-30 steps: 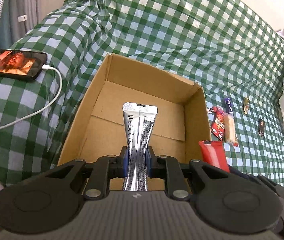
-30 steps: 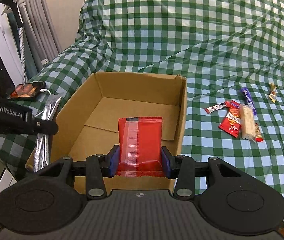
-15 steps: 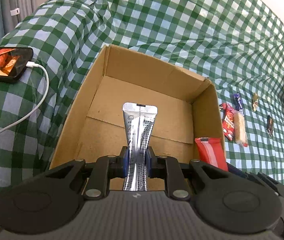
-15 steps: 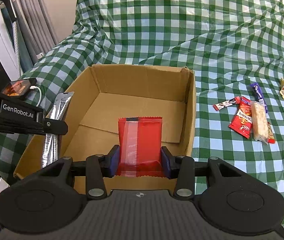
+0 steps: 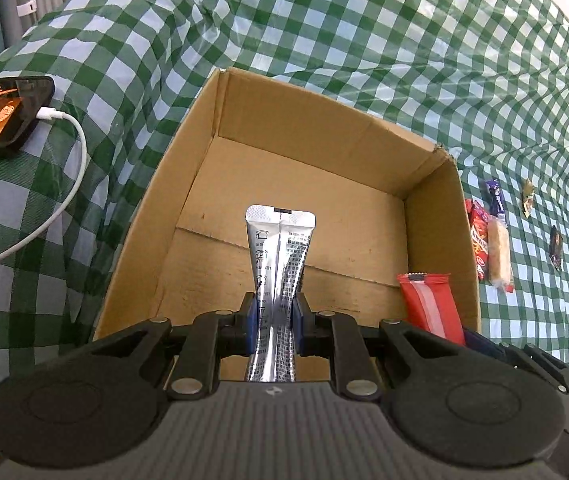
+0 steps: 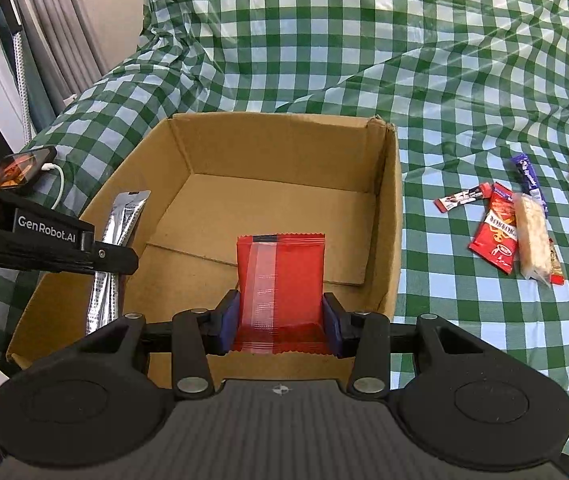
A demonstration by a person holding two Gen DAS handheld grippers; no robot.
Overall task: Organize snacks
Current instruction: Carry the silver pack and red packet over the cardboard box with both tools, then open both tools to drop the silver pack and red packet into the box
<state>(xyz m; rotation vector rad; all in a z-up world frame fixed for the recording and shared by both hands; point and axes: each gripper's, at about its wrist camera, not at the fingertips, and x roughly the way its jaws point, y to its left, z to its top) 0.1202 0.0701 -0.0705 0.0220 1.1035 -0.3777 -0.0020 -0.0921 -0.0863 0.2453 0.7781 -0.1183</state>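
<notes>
Left gripper pinching a silver sachet, right gripper clamped on a red packet, both above the open cardboard box. Beside the box on the checked cloth: loose snacks. At far left: phone on a white cable

Cardboard box on checked cloth; phone left of box; loose snack packets on cloth, right of box.
</notes>
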